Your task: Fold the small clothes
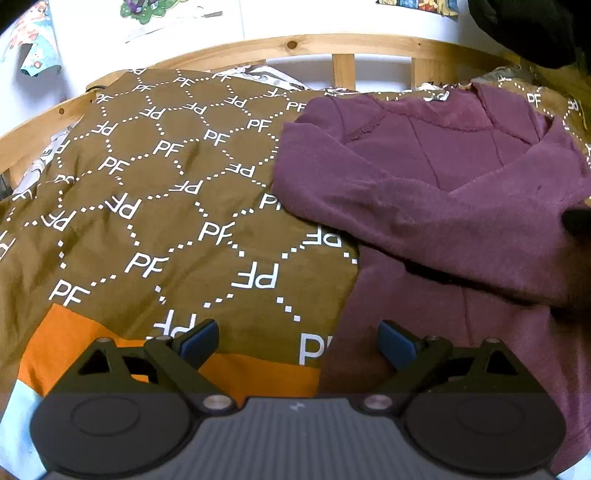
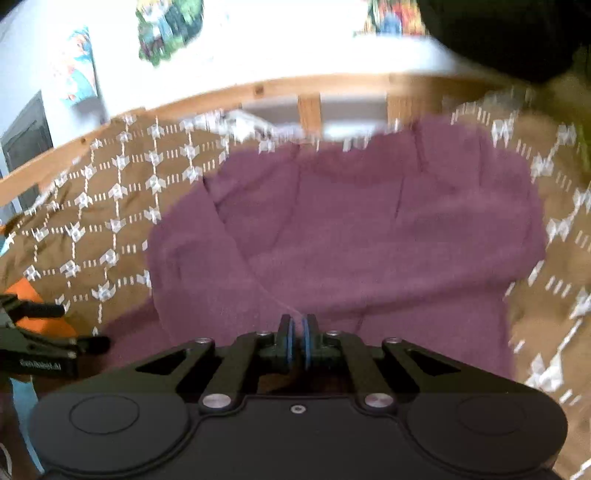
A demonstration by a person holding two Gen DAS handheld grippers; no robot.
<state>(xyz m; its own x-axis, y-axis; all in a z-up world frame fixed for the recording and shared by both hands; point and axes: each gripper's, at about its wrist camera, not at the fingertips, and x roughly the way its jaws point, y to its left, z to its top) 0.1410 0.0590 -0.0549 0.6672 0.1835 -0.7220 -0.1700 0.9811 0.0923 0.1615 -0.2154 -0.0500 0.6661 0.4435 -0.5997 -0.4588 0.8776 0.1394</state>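
Note:
A small purple fleece top (image 1: 436,192) lies on a brown bedspread (image 1: 155,206) printed with white letters; one sleeve is folded across its body. My left gripper (image 1: 297,343) hovers open over the top's near left edge, with nothing between its blue pads (image 1: 201,341). In the blurred right wrist view the same purple top (image 2: 351,236) fills the middle. My right gripper (image 2: 297,341) is shut at the top's near edge, and a crease in the fabric runs down into its pads. The left gripper (image 2: 77,326) shows at the left edge of that view.
A wooden bed rail (image 1: 343,48) with slats runs along the far side, against a white wall with pictures (image 1: 33,48). An orange band (image 1: 70,343) of the cover lies at the near left. A dark mass (image 1: 528,26) hangs at the upper right.

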